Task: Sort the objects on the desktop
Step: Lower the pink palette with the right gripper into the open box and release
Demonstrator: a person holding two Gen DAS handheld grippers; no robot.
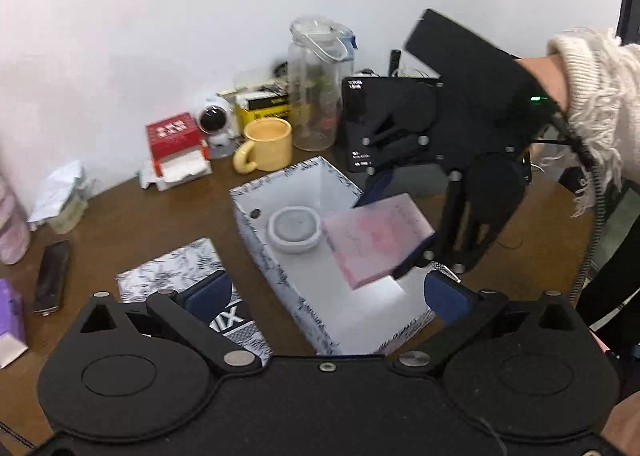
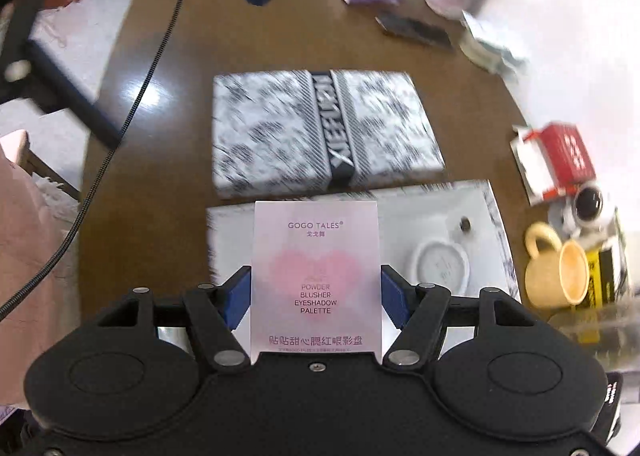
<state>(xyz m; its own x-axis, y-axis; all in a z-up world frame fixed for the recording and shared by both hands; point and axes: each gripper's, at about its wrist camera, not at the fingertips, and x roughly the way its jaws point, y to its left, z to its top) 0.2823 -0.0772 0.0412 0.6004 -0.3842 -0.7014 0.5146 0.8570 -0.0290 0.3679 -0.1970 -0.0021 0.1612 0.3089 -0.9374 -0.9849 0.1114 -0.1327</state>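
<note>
The brown bench (image 2: 160, 184) carries everything, and the open patterned box (image 1: 288, 288) at its middle serves as the landmark; its matching lid (image 2: 320, 132) lies flat on the bench just beside the box, on the side away from the right hand-held gripper. Beyond the box, toward the wall, stand a clear water bottle (image 1: 318, 88), a yellow mug (image 1: 268, 146) and a red carton (image 1: 176, 144); a dark phone (image 1: 50, 276) lies well apart from the box, past the lid. Inside the box a round white container (image 1: 295, 228) rests on the floor, near a corner.

The right hand-held gripper (image 2: 315, 296) is clenched on the pink palette box (image 2: 316, 276), its blue pads pressing the two long edges; the palette box hangs above the open box, tilted, and partly overlaps the round container. The left hand-held gripper (image 1: 332, 296) hovers at the near wall of the box with its fingers spread and nothing between them.

The risks, as I judge them: the palette box is slim and smooth, so a grip on its edges alone may let it swivel or slip; if it is let go tilted, it could land on the round container and rest askew rather than flat; a low corner could also catch the box rim and drag the light cardboard across the bench.
</note>
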